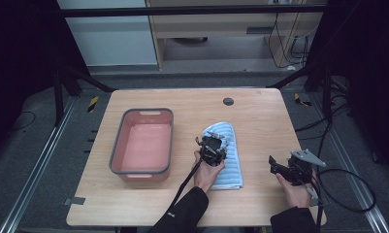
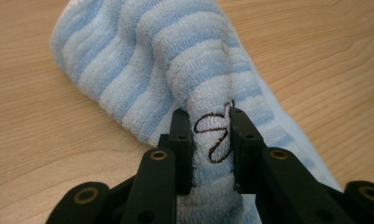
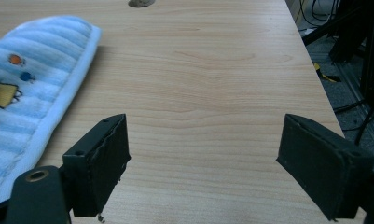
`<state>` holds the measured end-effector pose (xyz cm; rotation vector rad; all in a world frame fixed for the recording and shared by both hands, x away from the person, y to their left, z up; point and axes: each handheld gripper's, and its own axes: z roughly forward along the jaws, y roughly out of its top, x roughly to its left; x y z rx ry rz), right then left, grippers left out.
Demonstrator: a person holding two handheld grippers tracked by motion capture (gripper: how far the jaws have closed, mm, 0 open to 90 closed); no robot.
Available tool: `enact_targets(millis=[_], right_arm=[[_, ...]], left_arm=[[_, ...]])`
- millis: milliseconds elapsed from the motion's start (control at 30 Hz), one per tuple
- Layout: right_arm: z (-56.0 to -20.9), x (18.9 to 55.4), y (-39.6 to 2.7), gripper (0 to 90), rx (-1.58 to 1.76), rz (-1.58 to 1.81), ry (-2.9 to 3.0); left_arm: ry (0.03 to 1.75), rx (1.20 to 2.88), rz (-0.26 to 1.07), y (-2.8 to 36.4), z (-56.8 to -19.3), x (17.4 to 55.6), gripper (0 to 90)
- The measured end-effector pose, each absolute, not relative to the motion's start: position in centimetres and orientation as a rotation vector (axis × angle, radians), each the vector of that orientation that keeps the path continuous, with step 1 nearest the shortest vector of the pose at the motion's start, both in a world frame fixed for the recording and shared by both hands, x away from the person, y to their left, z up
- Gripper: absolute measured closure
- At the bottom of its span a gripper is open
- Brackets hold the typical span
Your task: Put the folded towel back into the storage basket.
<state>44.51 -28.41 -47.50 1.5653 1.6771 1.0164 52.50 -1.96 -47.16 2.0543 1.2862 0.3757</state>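
Observation:
A light blue striped towel (image 1: 232, 167) lies folded on the wooden table, right of centre. My left gripper (image 1: 210, 143) sits on its left part, shut on a pinched-up fold. In the left gripper view the two black jaws squeeze that fold of the towel (image 2: 142, 60) at a spot with dark embroidery, and the left gripper (image 2: 211, 125) holds the cloth raised into a ridge. My right gripper (image 1: 275, 165) rests near the table's right front edge, apart from the towel. In its own view the right gripper (image 3: 203, 144) stands open over bare wood, with the towel (image 3: 31, 79) off to the left.
A pink basin with a grey rim (image 1: 115, 150) stands on the left half of the table. A small dark round hole (image 1: 228, 101) marks the far middle of the tabletop. Cables and dark frame legs surround the table on the floor.

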Motion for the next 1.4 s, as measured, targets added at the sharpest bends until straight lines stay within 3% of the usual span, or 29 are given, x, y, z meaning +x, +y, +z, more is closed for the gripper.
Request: enact_targets(millis=[800, 1400], right_arm=[[-47.8, 44.6, -28.4, 16.1, 1.557, 0.996, 1.700], [-47.9, 44.7, -28.1, 15.9, 1.545, 0.984, 1.704]], left_arm=[[1.132, 1.935, 0.404, 2.9, -37.7, 49.5, 73.9], [1.088, 1.888, 0.535, 8.1, -31.6, 48.3, 73.8]])
